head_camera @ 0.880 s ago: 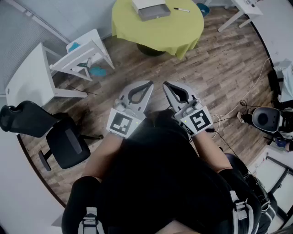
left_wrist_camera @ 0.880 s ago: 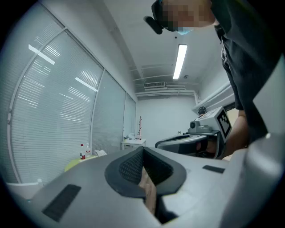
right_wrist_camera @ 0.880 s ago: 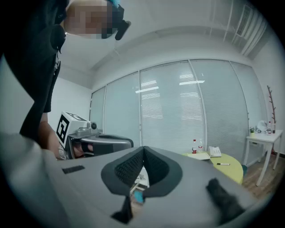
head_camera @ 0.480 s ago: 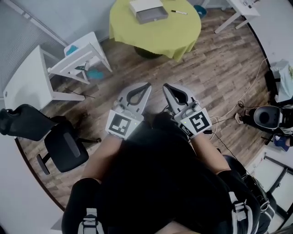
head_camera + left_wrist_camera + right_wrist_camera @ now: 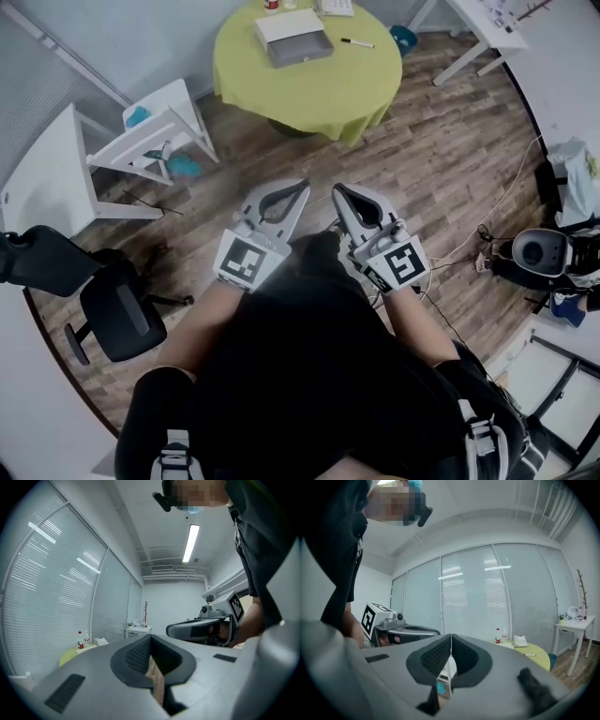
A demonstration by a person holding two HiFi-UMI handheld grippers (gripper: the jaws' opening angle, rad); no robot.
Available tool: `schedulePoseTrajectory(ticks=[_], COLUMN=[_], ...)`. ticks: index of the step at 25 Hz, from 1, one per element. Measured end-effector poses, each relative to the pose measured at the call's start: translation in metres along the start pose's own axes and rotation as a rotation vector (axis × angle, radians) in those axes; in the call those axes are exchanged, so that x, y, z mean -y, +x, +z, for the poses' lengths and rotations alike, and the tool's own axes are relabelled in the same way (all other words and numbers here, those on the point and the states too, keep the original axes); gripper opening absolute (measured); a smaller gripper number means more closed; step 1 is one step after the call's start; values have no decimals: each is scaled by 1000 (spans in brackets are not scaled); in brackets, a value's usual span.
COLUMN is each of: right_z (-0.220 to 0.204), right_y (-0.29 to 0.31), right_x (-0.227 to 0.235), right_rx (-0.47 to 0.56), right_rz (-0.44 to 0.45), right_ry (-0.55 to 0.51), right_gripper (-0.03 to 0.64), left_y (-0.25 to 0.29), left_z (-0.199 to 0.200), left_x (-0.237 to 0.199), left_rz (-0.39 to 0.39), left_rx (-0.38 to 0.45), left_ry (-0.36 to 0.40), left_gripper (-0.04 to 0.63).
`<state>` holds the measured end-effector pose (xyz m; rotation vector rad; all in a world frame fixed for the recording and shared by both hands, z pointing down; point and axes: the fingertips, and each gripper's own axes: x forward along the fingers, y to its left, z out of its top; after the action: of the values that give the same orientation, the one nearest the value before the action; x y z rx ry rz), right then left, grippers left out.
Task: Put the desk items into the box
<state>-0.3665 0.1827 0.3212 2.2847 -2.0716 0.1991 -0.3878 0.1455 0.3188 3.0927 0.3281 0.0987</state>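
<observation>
Fingers (image 5: 136,656) of the left gripper (image 5: 302,187) and right gripper (image 5: 338,189) are pressed together, empty, above the wooden floor (image 5: 441,178), well apart from the box (image 5: 298,45) on the green counter (image 5: 328,89).

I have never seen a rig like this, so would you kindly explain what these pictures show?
There is no robot here: a person holds a two-jaw gripper in each hand. The overhead picture comes from a camera on the person's head, looking down at the left gripper and right gripper over a wooden floor. The other two pictures come from cameras riding on each gripper, looking along its jaws. Both pairs of jaws are closed with nothing between them. Ahead stands a round green-covered table, carrying a grey box and a pen. Nothing has been picked up yet.
</observation>
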Motion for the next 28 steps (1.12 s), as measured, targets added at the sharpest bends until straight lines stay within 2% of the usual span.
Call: schedulePoseTrajectory(ticks=[13,28], right_z=[18,21], right_y=[2,-39], right_x=[117,241], right_rx=[9,27], right_rz=[82,163], right_ry=[-21,4], right_gripper=[17,17], left_y=[125,249], left_z=[17,24], left_x=[-2,36], left_rz=[42,86], left_rx=[-25,-61], left_ry=[-19,20], left_gripper=[6,6])
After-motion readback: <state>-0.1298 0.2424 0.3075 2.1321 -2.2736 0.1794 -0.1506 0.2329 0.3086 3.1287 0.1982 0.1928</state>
